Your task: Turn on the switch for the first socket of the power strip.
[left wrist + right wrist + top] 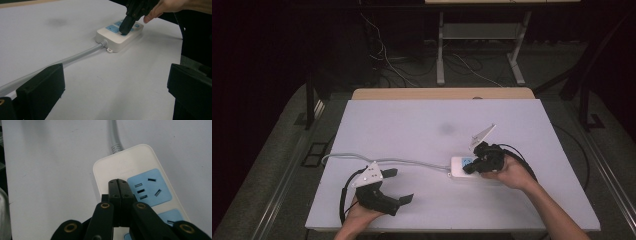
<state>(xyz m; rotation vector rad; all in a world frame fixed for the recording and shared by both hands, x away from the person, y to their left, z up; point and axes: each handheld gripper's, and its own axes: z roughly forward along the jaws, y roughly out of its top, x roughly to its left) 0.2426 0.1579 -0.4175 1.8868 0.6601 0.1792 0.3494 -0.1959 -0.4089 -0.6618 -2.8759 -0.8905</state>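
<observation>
So here's where I'm at: the white power strip [460, 166] sits right of center in the high view, lying flat on the pale tabletop [422, 125]. Its grey cable [382, 160] runs off toward the left of the frame and curls near the tabletop's left edge.

My right tool [469, 167] is at the strip, jaws pressed together with nothing between them. In the right gripper view the closed tips [118, 187] rest on the strip's white top, just left of the first blue socket panel [149, 187], near the end where the cable enters. From the left gripper view, the right tool [124, 30] comes down from the upper right of the frame and touches the strip [117, 37] on its blue-faced top. The right hand [511, 172] holds it from the right side.

My left tool [398, 186] is at the lower left of the high view, well apart from the strip, jaws spread wide and holding nothing. In its own view the two black jaws stand at the bottom corners, with bare tabletop [112, 82] between them and the cable [75, 57] passing diagonally above the left-hand jaw.

There's a faint dark smudge [446, 128] on the tabletop above the strip, toward the middle of the frame.
</observation>
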